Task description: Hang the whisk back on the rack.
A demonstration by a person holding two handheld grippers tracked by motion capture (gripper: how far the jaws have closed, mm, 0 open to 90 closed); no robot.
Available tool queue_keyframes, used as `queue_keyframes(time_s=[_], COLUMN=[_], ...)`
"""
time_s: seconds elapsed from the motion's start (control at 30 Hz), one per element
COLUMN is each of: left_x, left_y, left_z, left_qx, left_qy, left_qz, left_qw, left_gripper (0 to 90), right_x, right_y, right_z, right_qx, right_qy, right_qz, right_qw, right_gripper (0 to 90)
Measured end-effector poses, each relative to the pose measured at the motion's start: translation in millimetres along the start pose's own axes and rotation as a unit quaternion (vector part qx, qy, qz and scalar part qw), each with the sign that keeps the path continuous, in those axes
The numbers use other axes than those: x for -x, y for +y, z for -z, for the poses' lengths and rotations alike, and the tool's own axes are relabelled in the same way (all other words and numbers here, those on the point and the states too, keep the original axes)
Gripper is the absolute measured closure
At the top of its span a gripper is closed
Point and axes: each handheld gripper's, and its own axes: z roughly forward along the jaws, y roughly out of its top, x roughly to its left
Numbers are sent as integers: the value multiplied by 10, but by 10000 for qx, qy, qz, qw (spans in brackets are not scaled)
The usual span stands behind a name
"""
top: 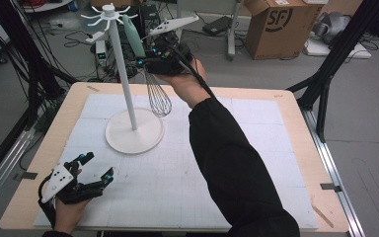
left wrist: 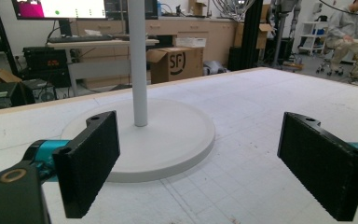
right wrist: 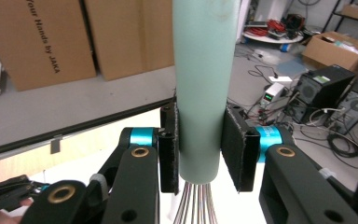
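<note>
Whisk, clamped by its green handle in the right gripper, hangs beside the rack pole, apparently not yet hooked; left gripper rests open, empty, on the table.

Whisk handle's top cut off by the right gripper view's upper edge, its wires cropped at the bottom edge, stand pole and hooks cut off above in the left gripper view, monitor text too blurred to read.
</note>
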Motion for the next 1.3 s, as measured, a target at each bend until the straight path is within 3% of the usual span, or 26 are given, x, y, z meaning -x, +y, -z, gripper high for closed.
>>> queue_keyframes(time_s=[0.33, 0.8, 1.0, 1.03, 1.3], left_x=[-4, -5, 2, 3, 14], left_y=[0, 3, 5, 5, 3], left_z=[1, 12, 23, 24, 23], left_qx=[9, 7, 21, 24, 5], left_qy=[4, 6, 4, 5, 5], left_qz=[11, 9, 17, 16, -11], left_qw=[10000, 10000, 10000, 10000, 10000], left_gripper=[134, 134, 134, 134, 134], right_x=[28, 65, 76, 64, 42], right_y=[-24, -65, -91, -111, -220], right_z=[-64, -136, -94, -78, 18], right_qx=[-64, 70, 314, 364, 497], right_qy=[66, 158, 263, 281, 295], right_qz=[-84, -224, -363, -376, -387], right_qw=[9999, 9996, 9985, 9982, 9976], right_gripper=[699, 686, 541, 460, 387])
